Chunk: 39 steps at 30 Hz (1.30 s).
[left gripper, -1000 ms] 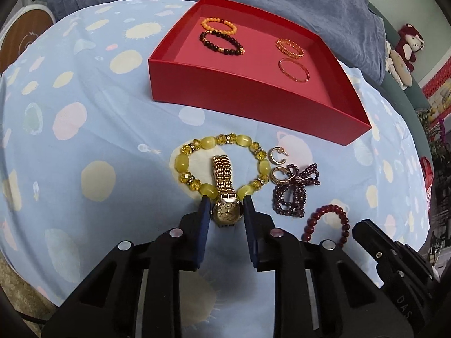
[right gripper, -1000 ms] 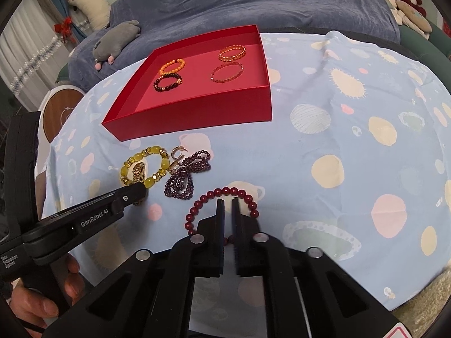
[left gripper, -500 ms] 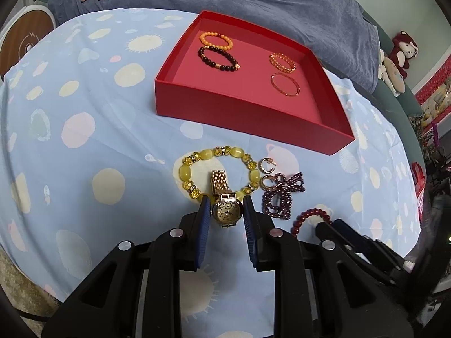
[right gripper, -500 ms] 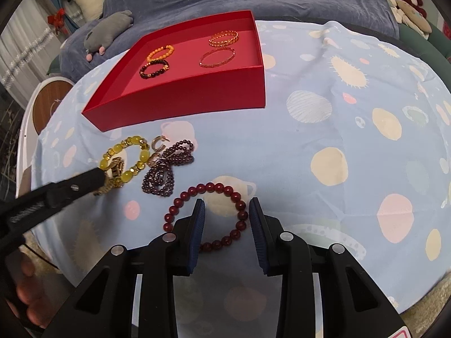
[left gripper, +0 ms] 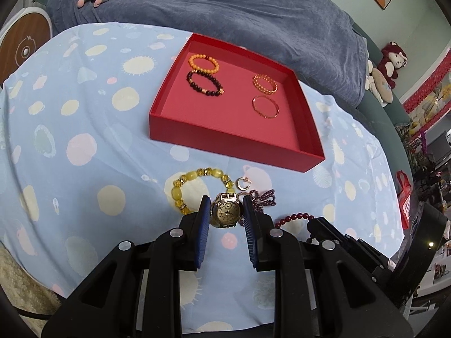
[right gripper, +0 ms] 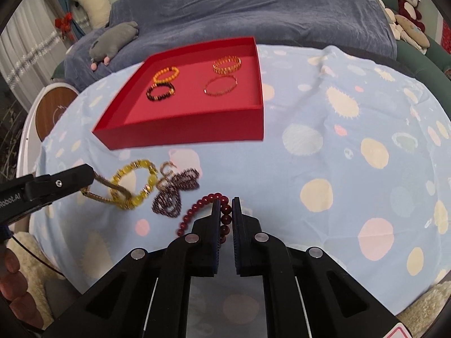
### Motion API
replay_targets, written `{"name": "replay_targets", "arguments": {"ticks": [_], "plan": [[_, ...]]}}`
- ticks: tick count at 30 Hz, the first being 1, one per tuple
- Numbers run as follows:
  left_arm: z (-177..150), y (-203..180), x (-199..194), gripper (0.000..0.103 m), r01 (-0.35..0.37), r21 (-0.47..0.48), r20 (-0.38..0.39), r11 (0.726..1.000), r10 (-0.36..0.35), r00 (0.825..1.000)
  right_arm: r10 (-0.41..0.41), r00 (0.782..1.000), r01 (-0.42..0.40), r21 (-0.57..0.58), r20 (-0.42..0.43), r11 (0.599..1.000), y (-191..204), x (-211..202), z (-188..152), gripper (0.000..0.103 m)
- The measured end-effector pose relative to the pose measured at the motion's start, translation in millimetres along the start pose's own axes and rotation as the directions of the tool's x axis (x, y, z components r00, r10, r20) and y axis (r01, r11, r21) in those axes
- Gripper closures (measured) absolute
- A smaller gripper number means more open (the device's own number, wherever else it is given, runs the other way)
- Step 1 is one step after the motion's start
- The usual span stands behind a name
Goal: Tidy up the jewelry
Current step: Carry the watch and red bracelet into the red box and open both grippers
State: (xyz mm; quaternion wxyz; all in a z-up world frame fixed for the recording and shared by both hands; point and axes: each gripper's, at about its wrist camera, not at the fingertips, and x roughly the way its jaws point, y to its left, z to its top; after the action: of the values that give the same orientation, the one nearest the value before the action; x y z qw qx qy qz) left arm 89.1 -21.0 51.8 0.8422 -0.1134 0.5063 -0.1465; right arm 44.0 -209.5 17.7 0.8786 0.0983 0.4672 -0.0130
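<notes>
Watch (left gripper: 226, 211) is pinched by its case between the left gripper (left gripper: 226, 211) pads, lifted clear of the cloth; in the right view its strap (right gripper: 112, 190) trails down through the yellow bracelet (right gripper: 135, 181). Risk: strap snags the bracelet and drags it, or the round case slips from the narrow grip.

Red beads (right gripper: 222, 211) lie near the cloth's front edge; the right gripper (right gripper: 226, 205) jaws are closing on one side of the loop, beads between the pads. Thin bite on round beads, so they could roll out on lifting.

Purple strand (right gripper: 176, 190) and hoop earrings (left gripper: 243, 183) sit just beside both, easily knocked.

Tray (left gripper: 236, 146) lies toward the far edge, four bracelets in its back half, front half free. Cloth (right gripper: 338, 169) is loose and could pull.
</notes>
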Motion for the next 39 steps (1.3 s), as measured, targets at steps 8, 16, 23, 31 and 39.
{"name": "replay_targets", "arguments": {"ticks": [8,16,23,31,39], "plan": [[25,-8,-17,0.08,0.033,0.008,0.047,0.999,-0.034,0.998,0.04,0.996,-0.041,0.013,0.076,0.999,3,-23,36,0.095],[72,-19,-20,0.08,0.036,0.046,0.103,0.998,-0.04,0.994,0.087,0.986,-0.09,0.017,0.14,0.996,5,-24,90,0.095],[108,-17,6,0.08,0.014,0.056,0.113,0.998,-0.02,0.993,0.122,0.983,-0.124,0.005,0.137,0.992,20,3,124,0.095],[121,-1,57,0.08,-0.013,0.051,0.055,0.999,0.01,0.998,0.125,0.991,-0.127,0.042,0.047,0.991,21,57,125,0.095],[127,17,87,0.08,-0.045,0.015,0.036,0.999,0.044,0.998,0.036,0.999,-0.036,0.03,0.026,0.999,7,84,128,0.088]]}}
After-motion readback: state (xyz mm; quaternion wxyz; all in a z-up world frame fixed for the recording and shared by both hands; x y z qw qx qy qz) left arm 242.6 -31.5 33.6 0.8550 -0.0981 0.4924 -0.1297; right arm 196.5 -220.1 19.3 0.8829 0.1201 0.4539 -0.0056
